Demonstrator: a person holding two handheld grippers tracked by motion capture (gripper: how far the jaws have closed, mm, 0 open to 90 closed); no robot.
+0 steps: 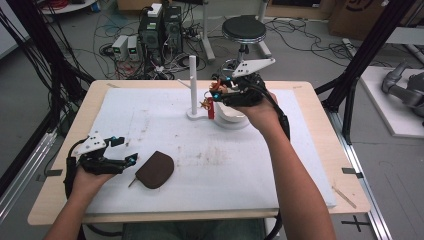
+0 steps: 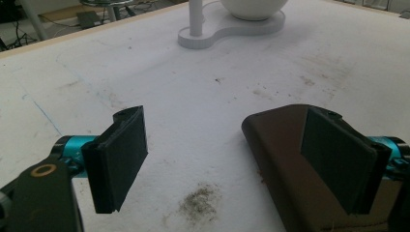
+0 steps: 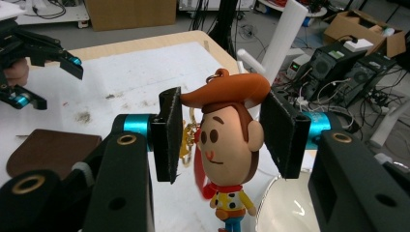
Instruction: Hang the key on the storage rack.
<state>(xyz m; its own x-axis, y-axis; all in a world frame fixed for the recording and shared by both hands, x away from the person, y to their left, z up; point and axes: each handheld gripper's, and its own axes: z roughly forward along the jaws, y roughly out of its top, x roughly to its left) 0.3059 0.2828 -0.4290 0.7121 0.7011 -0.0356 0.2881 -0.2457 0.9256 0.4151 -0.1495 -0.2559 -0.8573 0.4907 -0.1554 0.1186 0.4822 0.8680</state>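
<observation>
Near the desk's far edge, we see the right gripper (image 3: 220, 135) clamped on the hat and head of a cowboy figurine keychain (image 3: 227, 145), held in the air above the white bowl (image 1: 231, 120) and beside the white post stand (image 1: 193, 85). At the near left corner of the white mat (image 1: 210, 165), the left gripper (image 1: 127, 150) hangs with jaws spread wide, just beside a brown leather pouch (image 2: 290, 164) lying flat.
</observation>
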